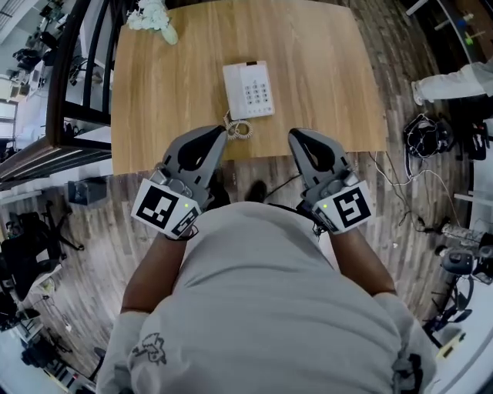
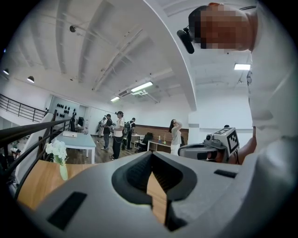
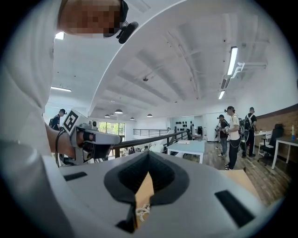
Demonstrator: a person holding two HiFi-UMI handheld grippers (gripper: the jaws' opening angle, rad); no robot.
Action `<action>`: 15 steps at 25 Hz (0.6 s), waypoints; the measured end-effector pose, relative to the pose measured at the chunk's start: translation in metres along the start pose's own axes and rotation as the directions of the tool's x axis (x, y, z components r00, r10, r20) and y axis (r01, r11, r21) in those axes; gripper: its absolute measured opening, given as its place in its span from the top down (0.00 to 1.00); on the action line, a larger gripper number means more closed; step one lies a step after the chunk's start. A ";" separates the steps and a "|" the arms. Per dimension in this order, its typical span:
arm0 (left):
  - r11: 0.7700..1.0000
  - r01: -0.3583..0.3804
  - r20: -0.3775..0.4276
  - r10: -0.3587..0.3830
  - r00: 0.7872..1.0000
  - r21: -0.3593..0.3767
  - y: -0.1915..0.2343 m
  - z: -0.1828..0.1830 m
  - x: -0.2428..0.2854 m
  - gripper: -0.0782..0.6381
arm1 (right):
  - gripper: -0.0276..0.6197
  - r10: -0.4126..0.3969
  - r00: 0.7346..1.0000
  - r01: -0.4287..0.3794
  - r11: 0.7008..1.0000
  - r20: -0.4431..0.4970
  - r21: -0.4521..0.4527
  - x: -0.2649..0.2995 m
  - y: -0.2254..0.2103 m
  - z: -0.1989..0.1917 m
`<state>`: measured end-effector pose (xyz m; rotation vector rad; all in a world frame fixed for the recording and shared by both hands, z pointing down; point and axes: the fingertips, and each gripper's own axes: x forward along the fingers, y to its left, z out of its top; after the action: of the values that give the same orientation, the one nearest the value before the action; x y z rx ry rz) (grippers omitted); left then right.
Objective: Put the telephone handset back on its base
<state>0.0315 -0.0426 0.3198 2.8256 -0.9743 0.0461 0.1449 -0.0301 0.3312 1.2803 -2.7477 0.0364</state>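
Note:
A white telephone lies near the middle of the wooden table. Its coiled cord curls at the table's near edge and shows through the jaw gap in the right gripper view. I cannot tell how the handset sits on the base. My left gripper hangs over the near edge, just left of the cord, shut and empty. The right gripper stands to the right of the cord, also shut with nothing in it. Both point level toward the table.
A vase of white flowers stands at the table's far left corner. A dark railing runs along the left. A person's leg and cables are on the floor at right. Several people stand far across the room.

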 end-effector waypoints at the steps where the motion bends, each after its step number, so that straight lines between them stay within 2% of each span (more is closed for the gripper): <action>1: 1.000 -0.005 -0.001 0.005 1.000 0.000 -0.003 0.000 -0.004 0.88 | 0.95 0.007 1.000 -0.007 1.000 0.001 -0.001 -0.003 0.003 0.001; 8: 1.000 0.011 -0.024 -0.011 1.000 -0.004 -0.021 -0.008 -0.033 0.88 | 0.95 0.025 0.999 -0.025 1.000 0.026 0.001 -0.011 0.034 0.006; 15: 0.999 0.051 -0.032 -0.051 0.998 0.013 -0.022 -0.010 -0.076 0.88 | 0.95 -0.010 1.000 0.010 1.000 0.022 -0.014 -0.019 0.073 0.009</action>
<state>-0.0144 0.0224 0.3206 2.8519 -0.8987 0.0912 0.1002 0.0310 0.3221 1.2990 -2.7545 0.0027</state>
